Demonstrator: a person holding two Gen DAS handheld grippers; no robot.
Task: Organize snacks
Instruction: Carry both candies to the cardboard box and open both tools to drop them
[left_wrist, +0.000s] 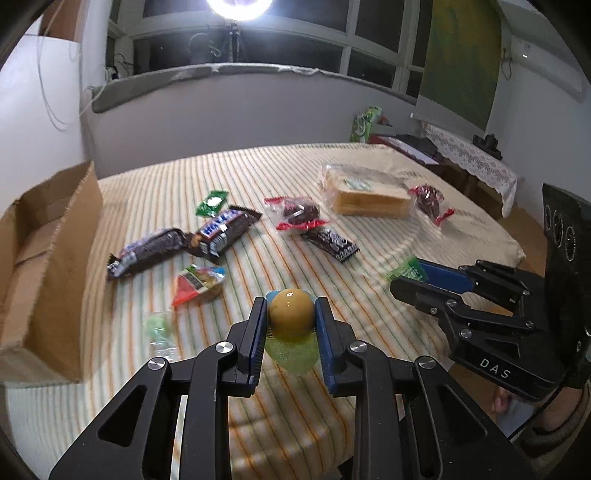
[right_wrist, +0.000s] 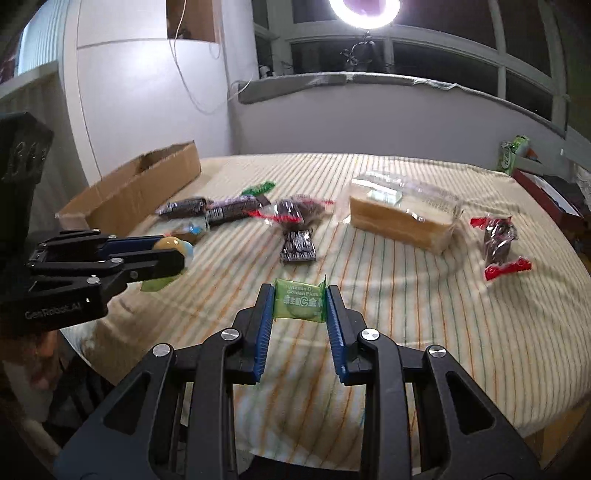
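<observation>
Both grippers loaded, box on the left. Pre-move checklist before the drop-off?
1. Left gripper grips the jelly cup: ok, held between both fingers.
2. Right gripper grips the green plum packet: ok, fingers pinch both ends.
3. Both loads lifted off the striped cloth: cannot tell.
4. Cardboard box open on top: ok.
5. Room inside the box: cannot tell, interior mostly hidden.
6. Grippers apart from each other: ok, a gap shows in both views.
</observation>
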